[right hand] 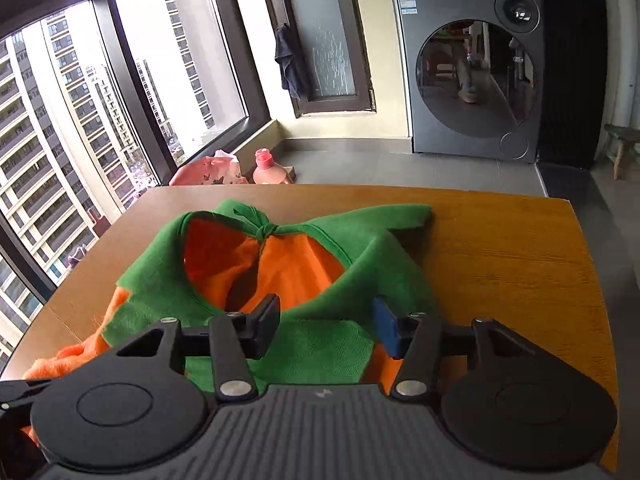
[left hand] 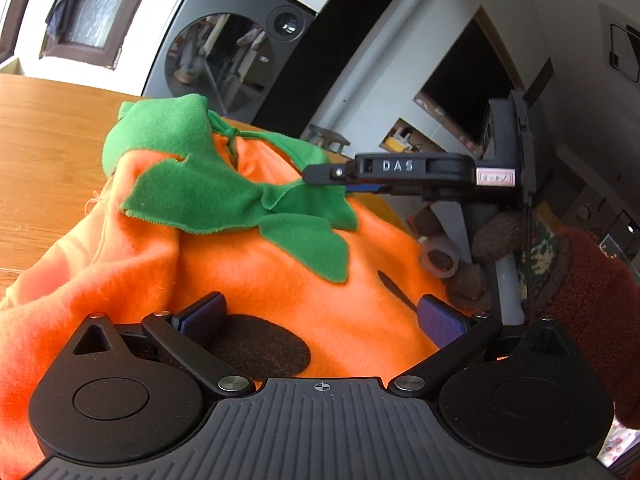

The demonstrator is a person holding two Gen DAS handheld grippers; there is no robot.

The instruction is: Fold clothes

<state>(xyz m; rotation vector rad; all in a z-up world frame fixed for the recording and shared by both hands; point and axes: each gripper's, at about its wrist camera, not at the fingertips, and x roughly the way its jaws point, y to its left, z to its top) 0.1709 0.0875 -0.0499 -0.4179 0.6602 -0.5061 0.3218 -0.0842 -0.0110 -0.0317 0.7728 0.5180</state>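
An orange fleece pumpkin costume [left hand: 280, 272] with a green leaf collar [left hand: 200, 184] and dark face patches lies bunched on the wooden table [left hand: 44, 140]. My left gripper [left hand: 320, 316] is open low over the orange body, its jaws wide apart with cloth between them. The right gripper [left hand: 320, 174] shows in the left wrist view, reaching over the collar from the right. In the right wrist view the costume [right hand: 280, 272] lies on the table [right hand: 500, 264], and my right gripper [right hand: 326, 324] is open just above the green collar [right hand: 320, 348].
A washing machine [right hand: 472, 68] stands beyond the table's far edge. Large windows [right hand: 80, 120] run along the left. A pink bottle [right hand: 268, 168] and a pink cloth sit on the floor by the window. The person's brown sleeve [left hand: 592, 300] is at the right.
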